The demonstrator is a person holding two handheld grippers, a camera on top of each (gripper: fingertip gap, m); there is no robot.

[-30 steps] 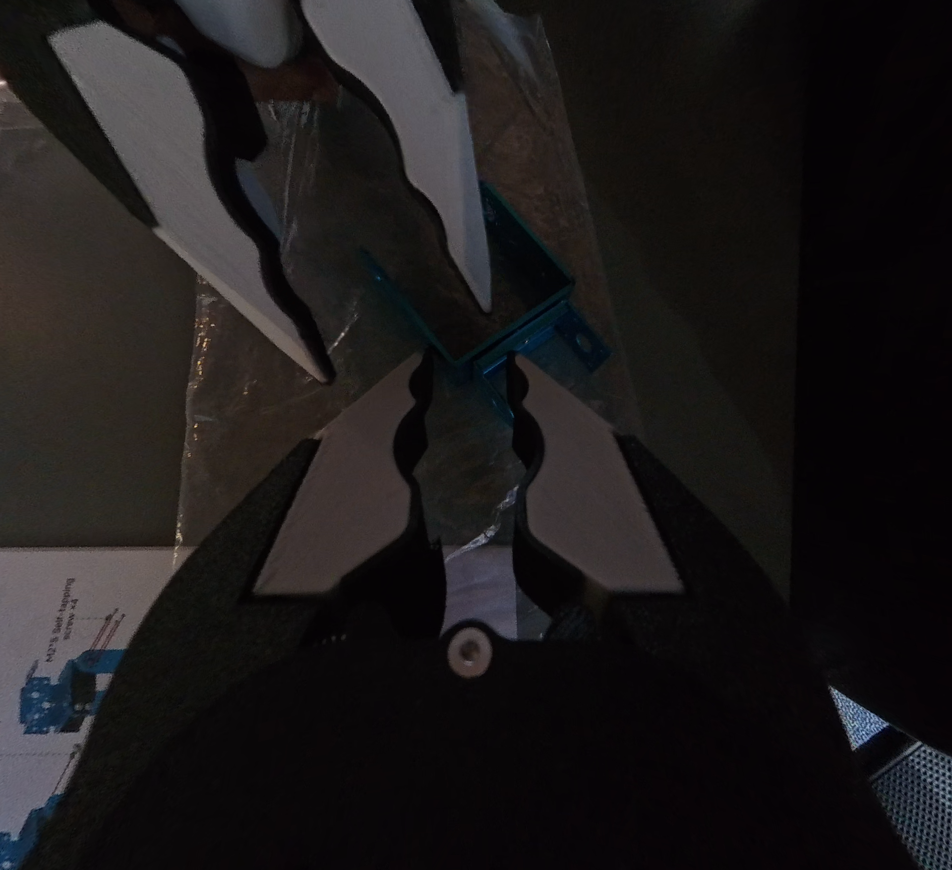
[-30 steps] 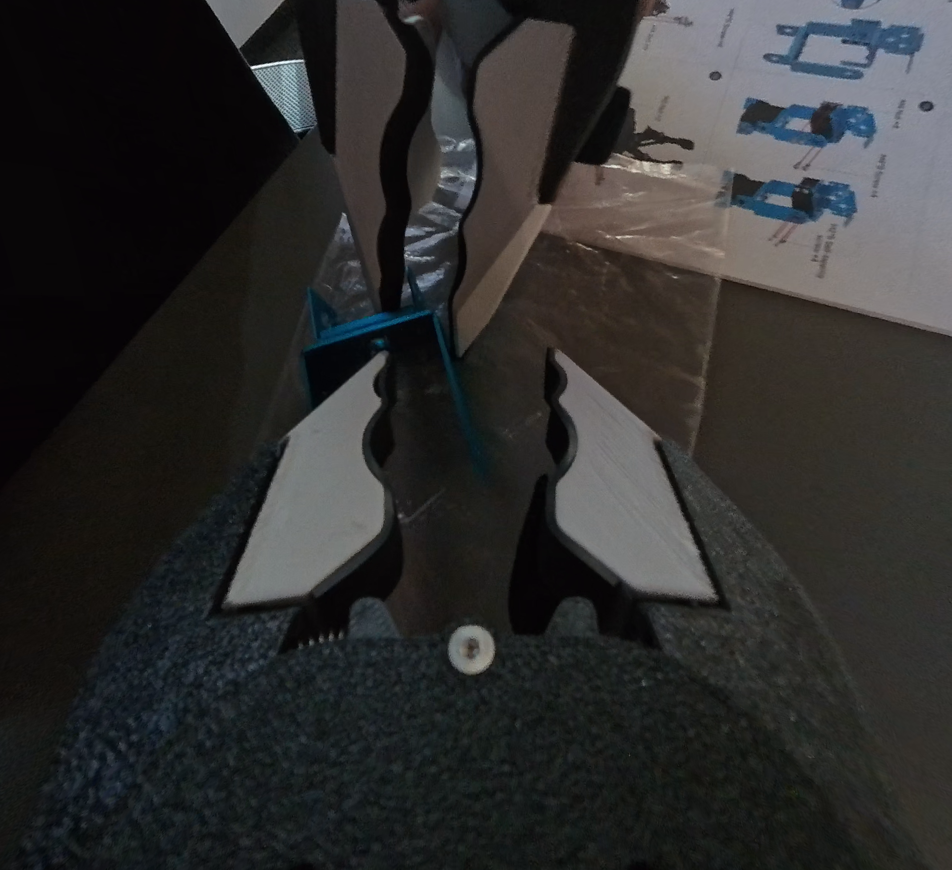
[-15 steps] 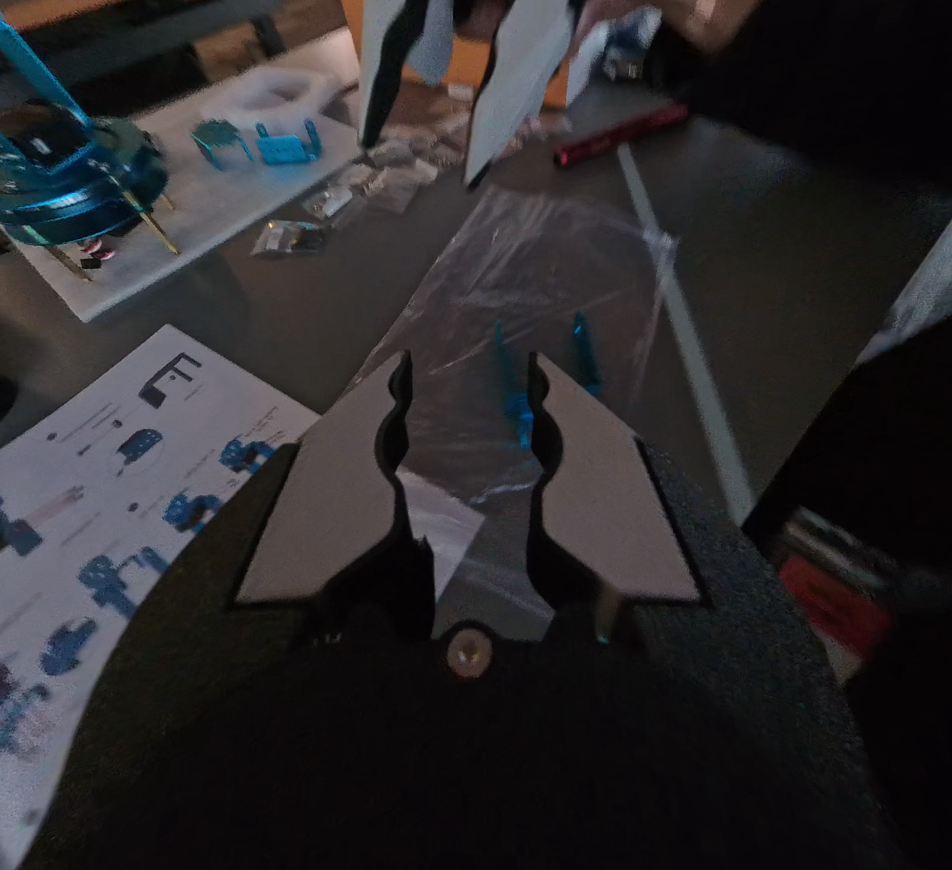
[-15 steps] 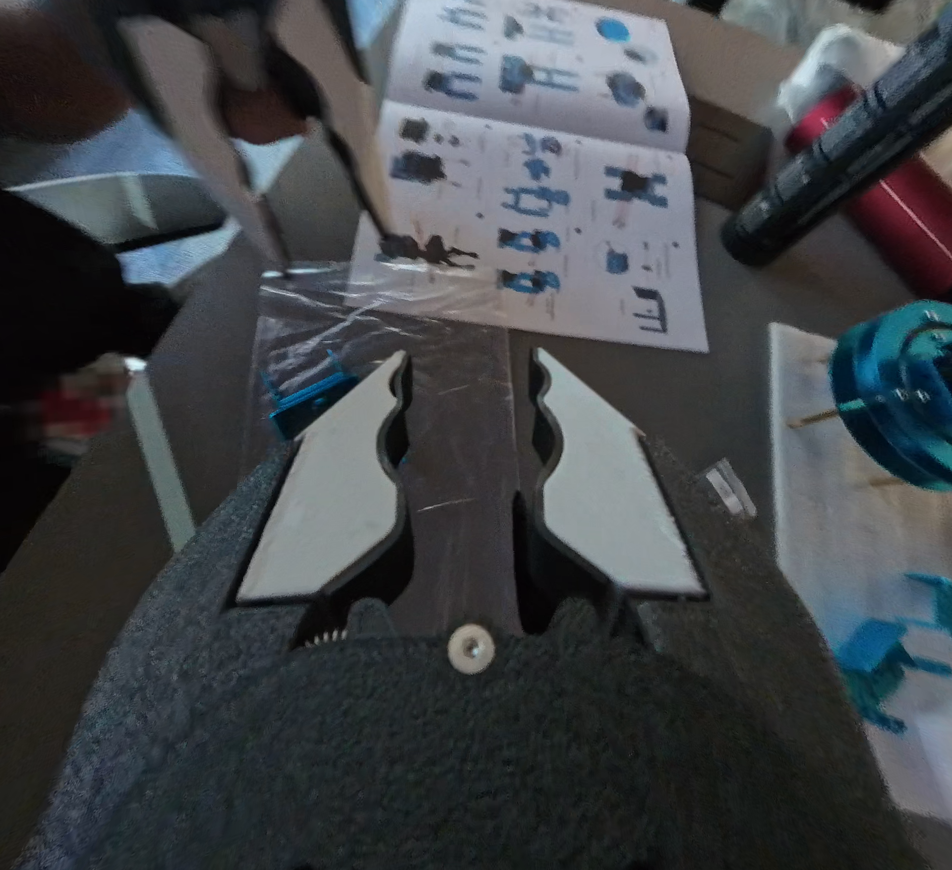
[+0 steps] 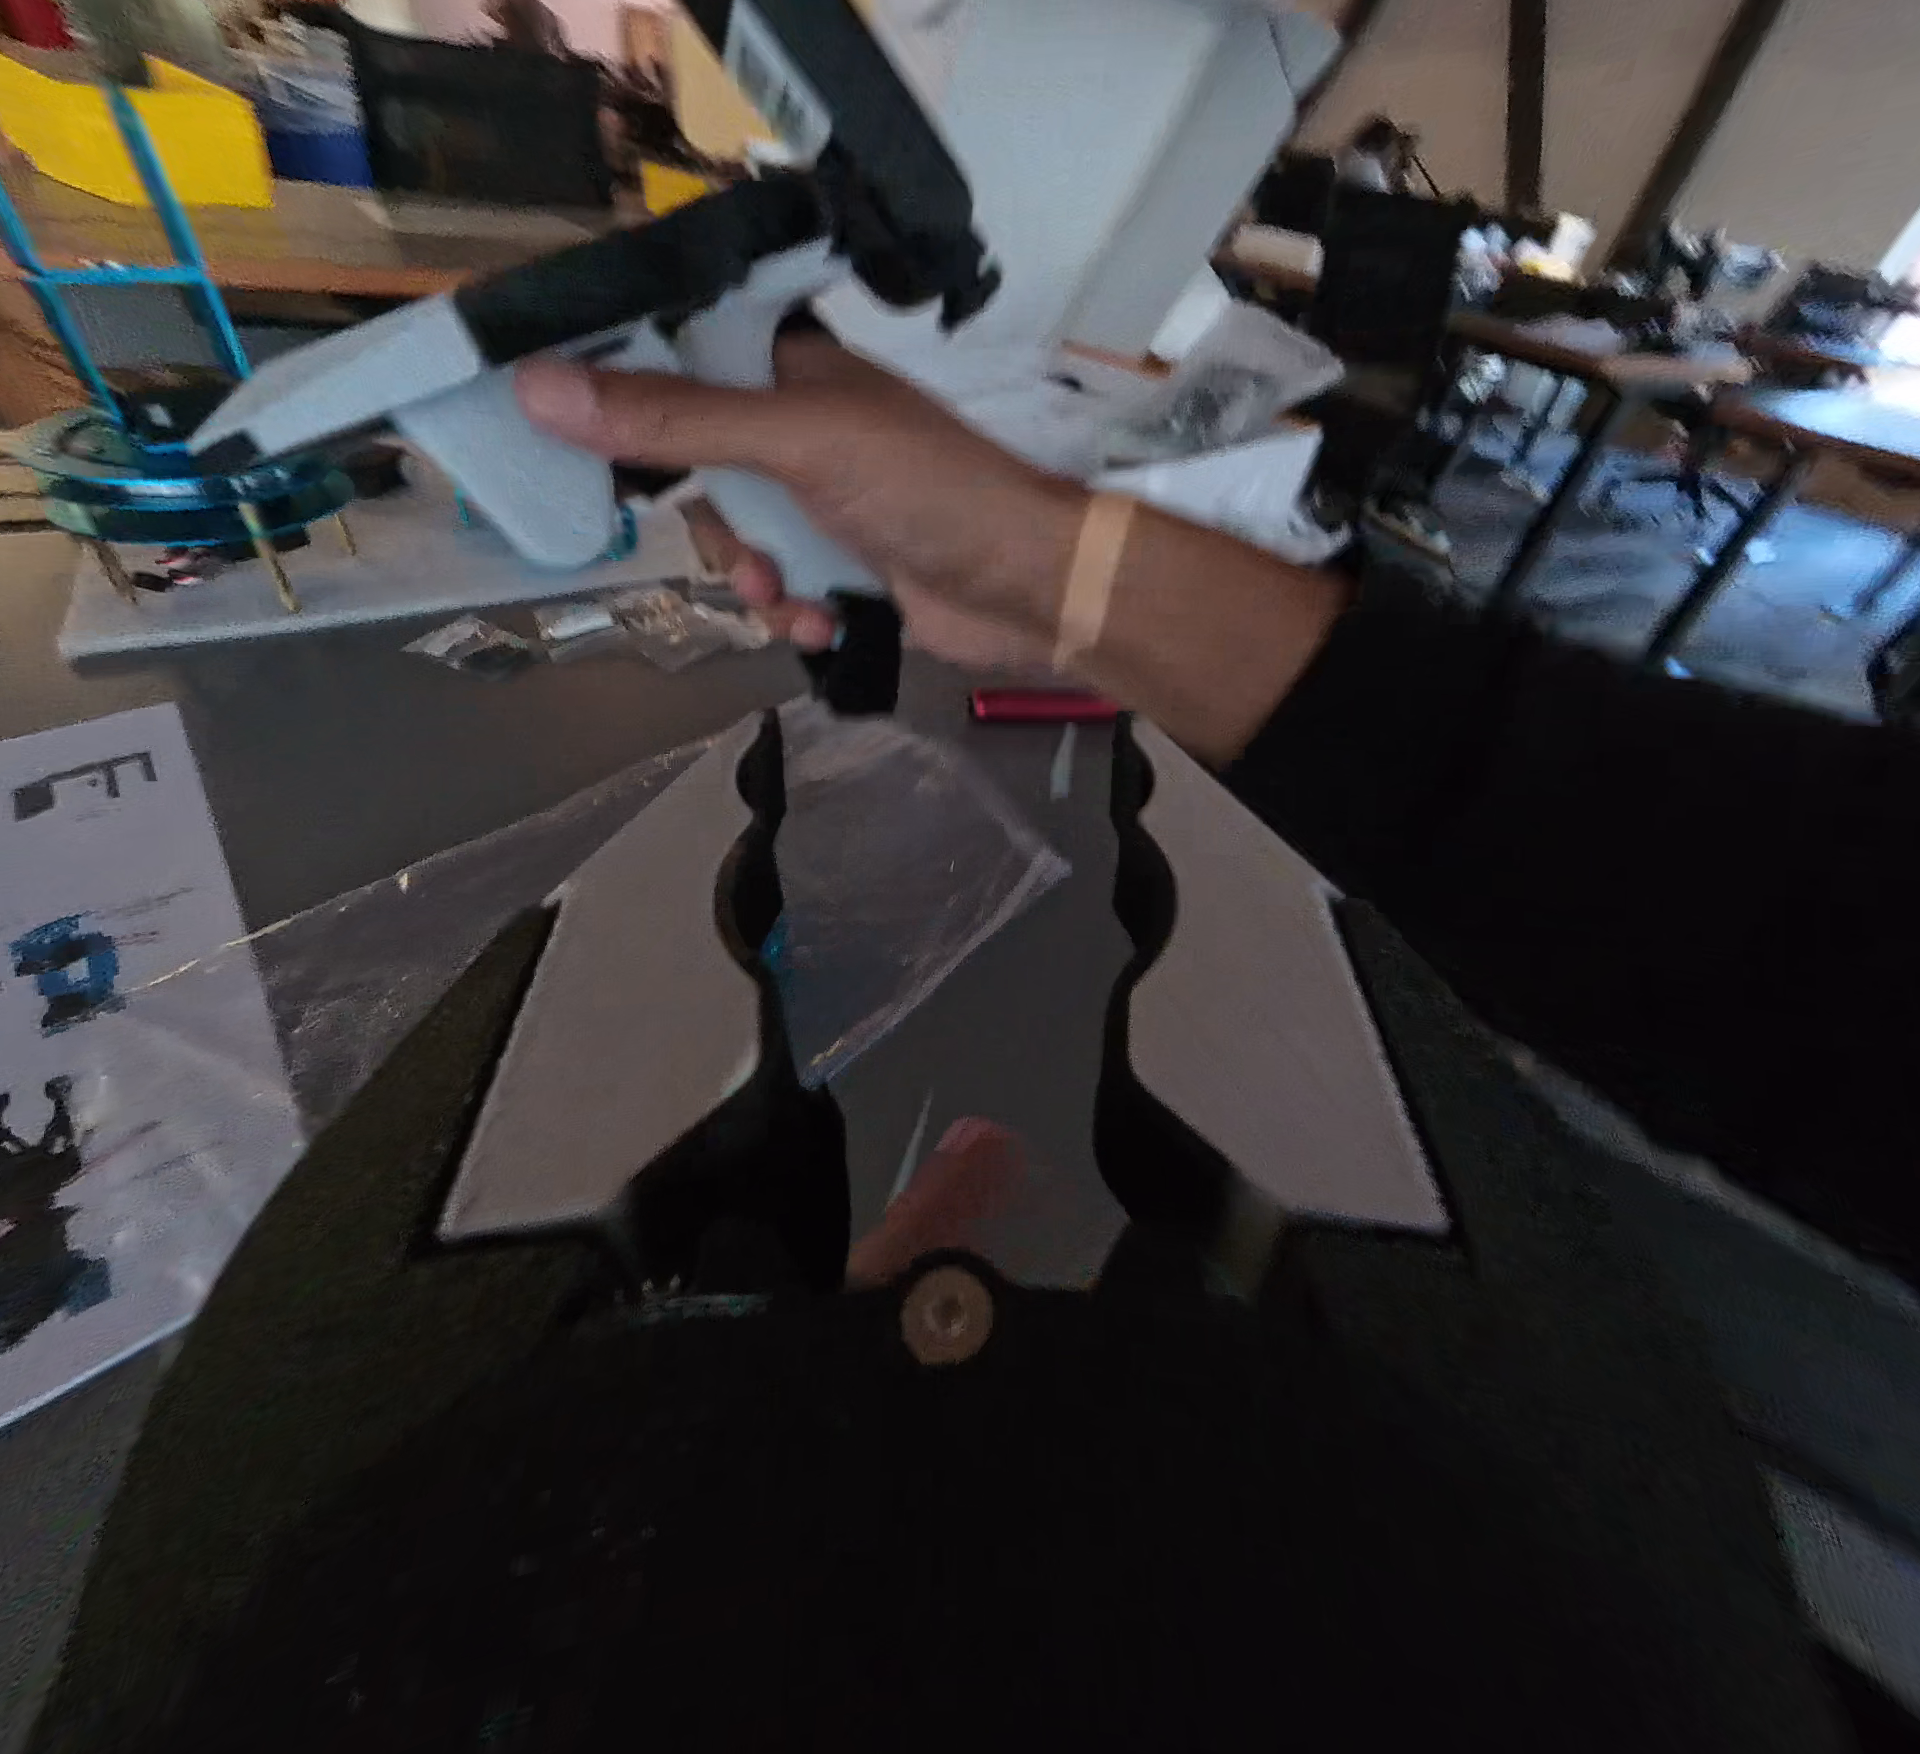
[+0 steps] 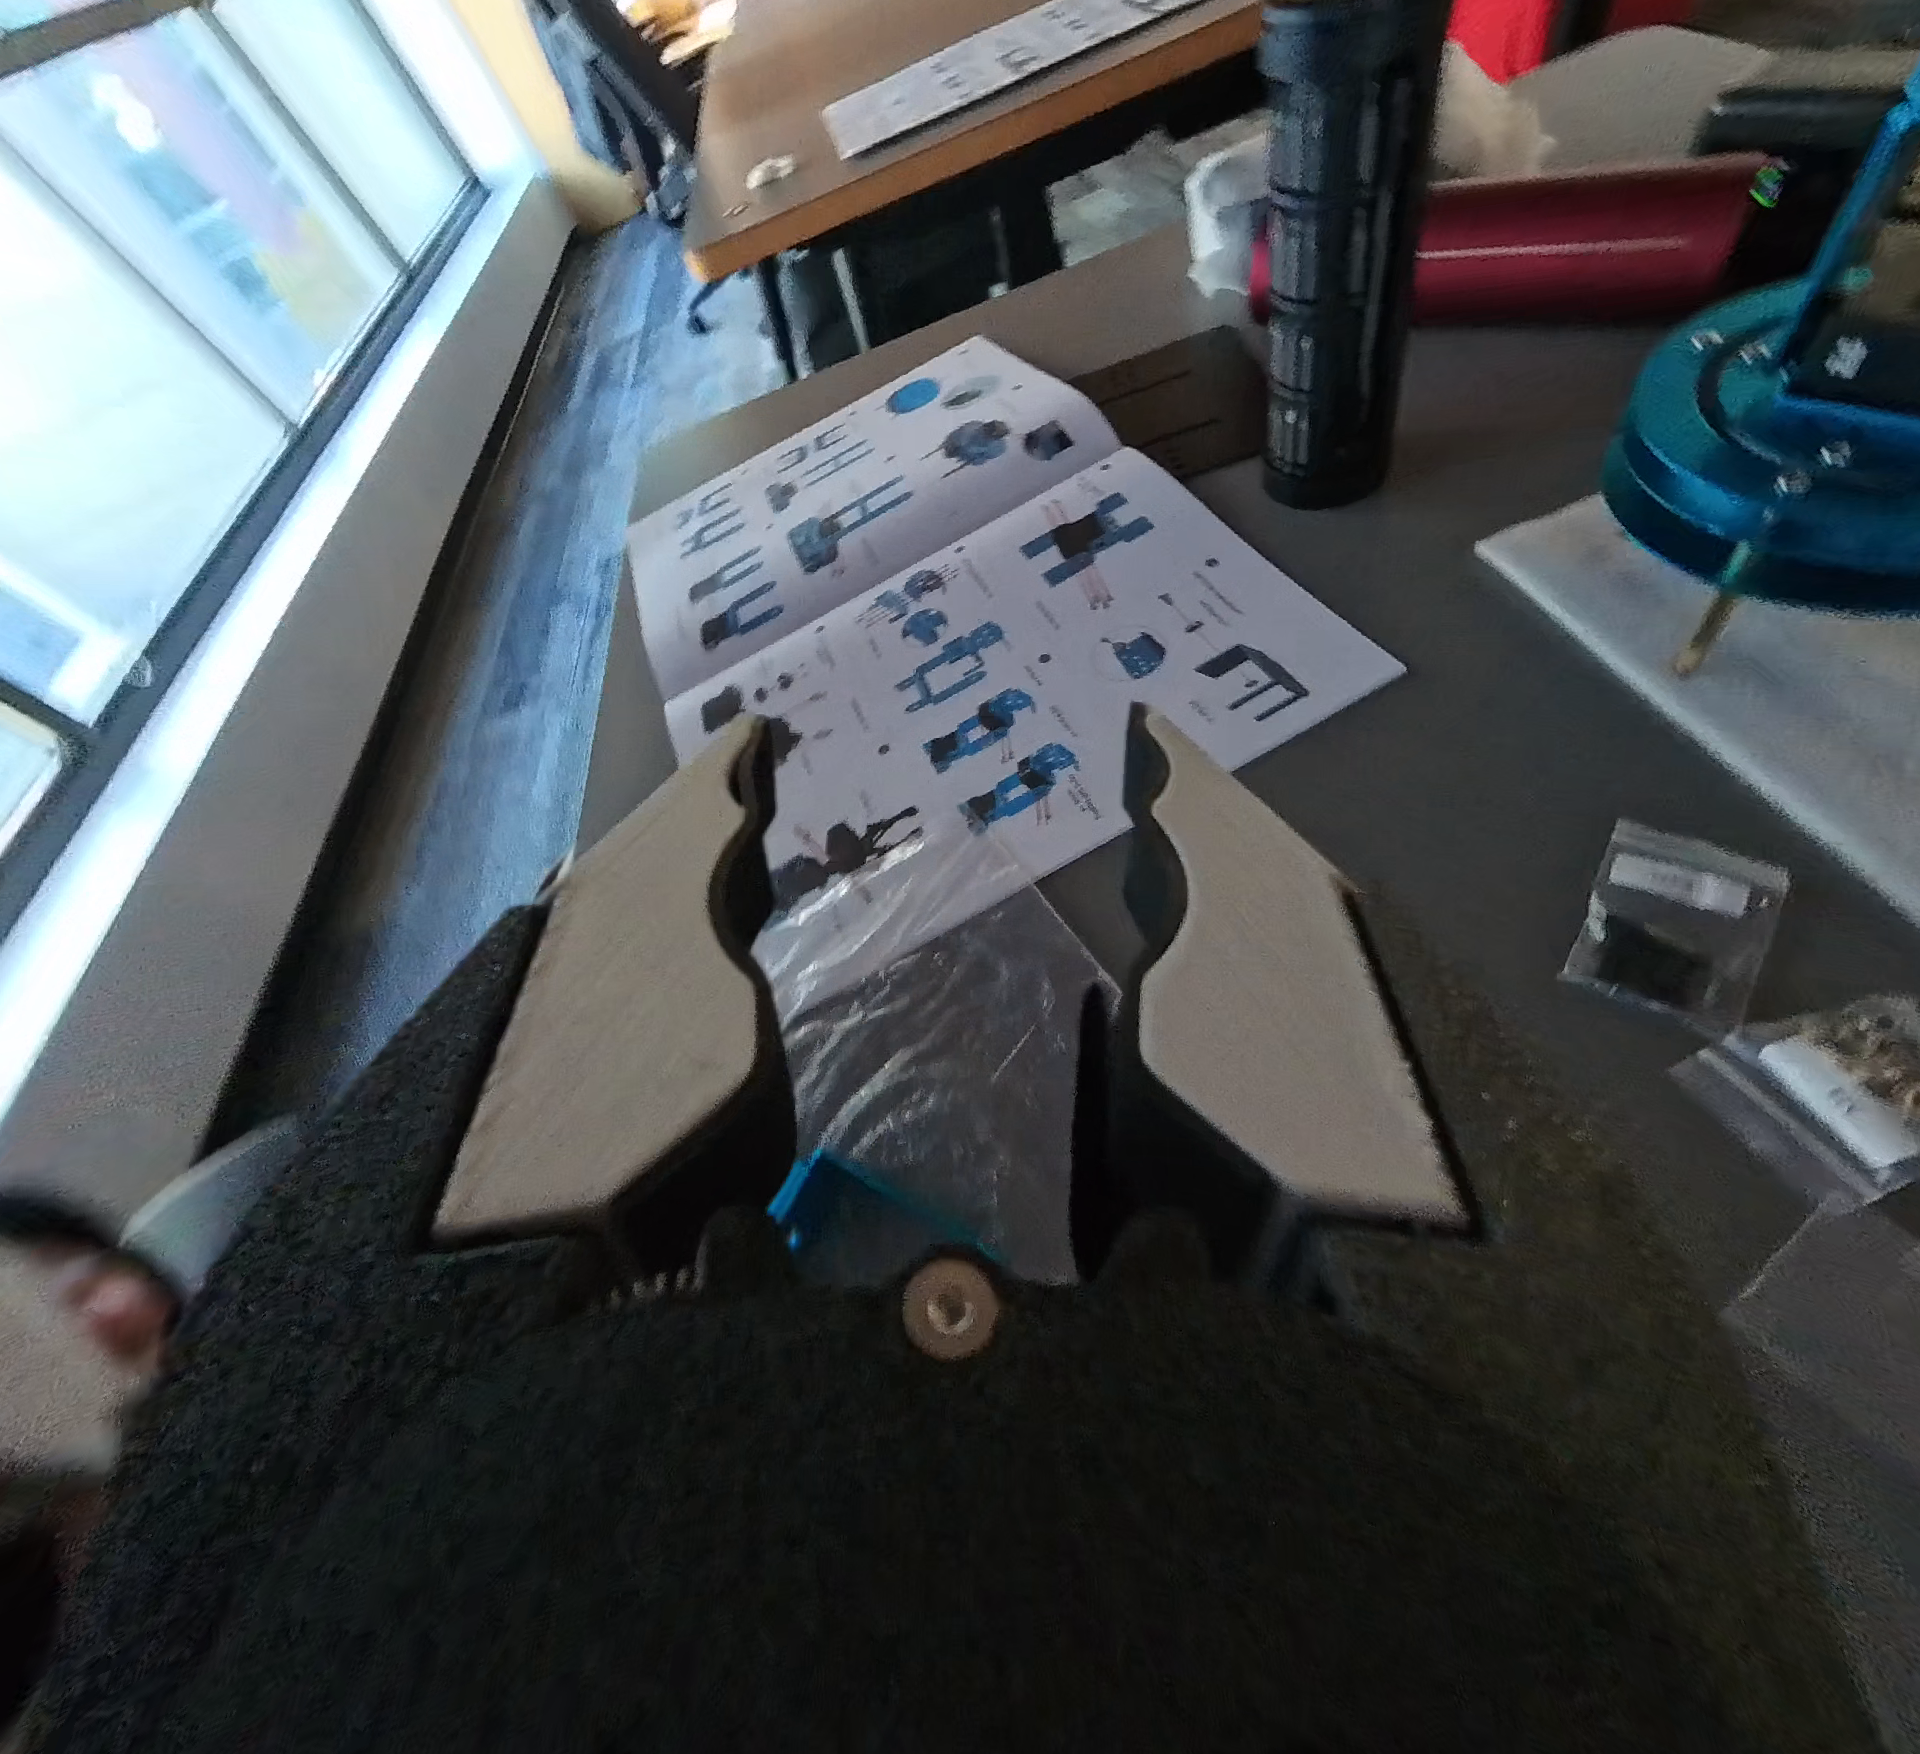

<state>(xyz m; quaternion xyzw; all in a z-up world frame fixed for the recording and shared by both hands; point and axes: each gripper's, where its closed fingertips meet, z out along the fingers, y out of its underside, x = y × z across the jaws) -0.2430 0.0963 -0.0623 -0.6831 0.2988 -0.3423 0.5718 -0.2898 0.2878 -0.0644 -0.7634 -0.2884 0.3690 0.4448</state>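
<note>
My left gripper [image 5: 945,738] is open and empty, held above a clear plastic bag [image 5: 914,883] on the grey table. A sliver of a blue metal bracket [image 5: 774,951] shows beside its left finger. My right gripper [image 6: 948,733] is open and empty, above the same bag [image 6: 935,1008]. The blue bracket [image 6: 831,1205] lies in the bag near the base of its jaws. In the left wrist view a hand [image 5: 914,509] holds the right gripper [image 5: 239,431] higher up, its fingers pointing left.
An open instruction booklet [image 6: 987,582] lies past the bag. A dark cylinder [image 6: 1340,250] stands behind it. A blue round assembly [image 6: 1766,478] sits on a white board [image 6: 1766,696]. Small parts bags [image 6: 1673,915] lie right. A red tube [image 5: 1044,705] lies on the table. Between my right fingertips and the blue round assembly [image 6: 1766,478] there is roughly 20 cm.
Both grippers have lifted away from the blue bracket and tilted up, so the room shows. The left jaws have opened wider. The bracket stays in the bag on the table.
</note>
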